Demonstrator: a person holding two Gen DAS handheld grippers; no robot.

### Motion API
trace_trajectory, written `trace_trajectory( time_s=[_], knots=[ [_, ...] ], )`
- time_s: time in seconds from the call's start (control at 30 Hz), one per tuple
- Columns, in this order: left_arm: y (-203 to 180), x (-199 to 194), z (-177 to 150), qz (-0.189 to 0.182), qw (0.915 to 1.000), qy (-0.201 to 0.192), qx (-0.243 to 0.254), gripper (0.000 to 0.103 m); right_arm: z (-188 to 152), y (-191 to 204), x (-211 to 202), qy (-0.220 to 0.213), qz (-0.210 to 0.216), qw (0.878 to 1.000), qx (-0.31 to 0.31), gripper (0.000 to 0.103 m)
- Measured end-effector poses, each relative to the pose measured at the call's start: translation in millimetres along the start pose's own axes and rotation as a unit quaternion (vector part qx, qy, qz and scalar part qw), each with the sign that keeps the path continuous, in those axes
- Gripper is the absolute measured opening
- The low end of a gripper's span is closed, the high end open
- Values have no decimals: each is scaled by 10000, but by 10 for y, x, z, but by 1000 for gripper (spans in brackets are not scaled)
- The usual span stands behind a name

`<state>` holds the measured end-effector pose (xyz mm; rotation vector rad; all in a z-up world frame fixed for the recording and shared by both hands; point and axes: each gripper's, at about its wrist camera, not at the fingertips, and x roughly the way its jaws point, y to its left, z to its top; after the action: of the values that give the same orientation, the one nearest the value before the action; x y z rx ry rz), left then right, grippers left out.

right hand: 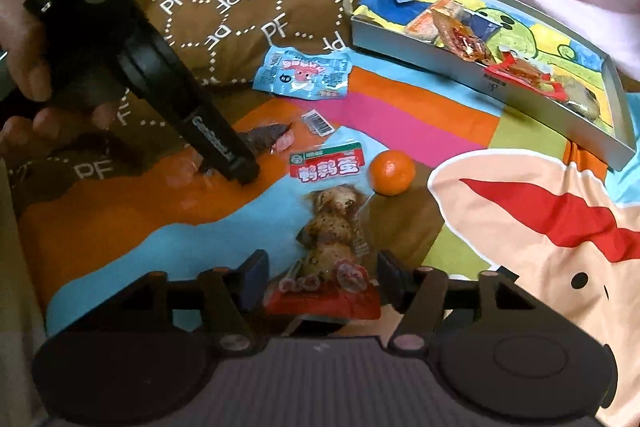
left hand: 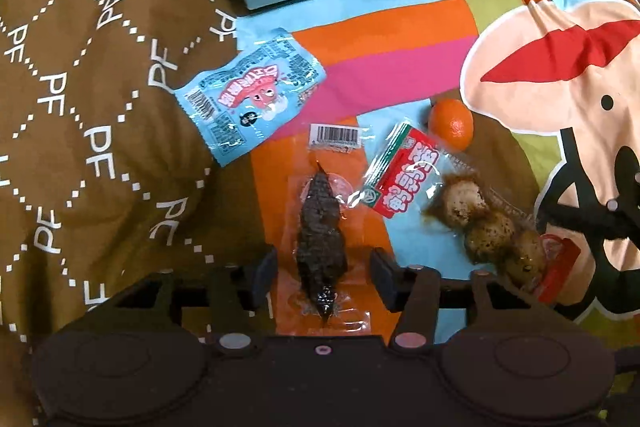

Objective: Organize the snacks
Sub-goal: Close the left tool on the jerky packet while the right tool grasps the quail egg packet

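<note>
clear dark-snack pouch (left hand: 322, 227) lies lengthwise between the open left gripper (left hand: 323, 277).

Clear pack with dark dried-fish-like snack (left hand: 322, 231), barcode label at far end, flat on orange patch. Quail egg pack (right hand: 330, 223), red-green label, brown eggs inside, flat on blue patch. Mandarin (right hand: 391, 172) just beside its label. Light-blue packet (left hand: 250, 95) flat, near brown fabric. Grey tray (right hand: 420, 57) holds several red and orange packets.
</note>
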<state>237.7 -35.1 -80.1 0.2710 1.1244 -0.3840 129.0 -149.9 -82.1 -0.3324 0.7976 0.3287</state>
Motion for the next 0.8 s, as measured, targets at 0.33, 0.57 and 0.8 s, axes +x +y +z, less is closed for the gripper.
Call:
trace_trajectory(
  time_s=[0.33, 0.57, 0.8],
  knots=[
    [-66, 92, 41, 252, 9989, -18, 396, 71, 30, -7, 224, -164, -197, 9995, -191, 84],
    [39, 84, 103, 297, 9995, -90, 64, 48, 49, 22, 256, -84, -459, 9987, -198, 56],
    [169, 35, 139, 42, 9991, -141, -399, 47, 40, 151, 229, -158, -720, 9945, -740, 53]
  ],
)
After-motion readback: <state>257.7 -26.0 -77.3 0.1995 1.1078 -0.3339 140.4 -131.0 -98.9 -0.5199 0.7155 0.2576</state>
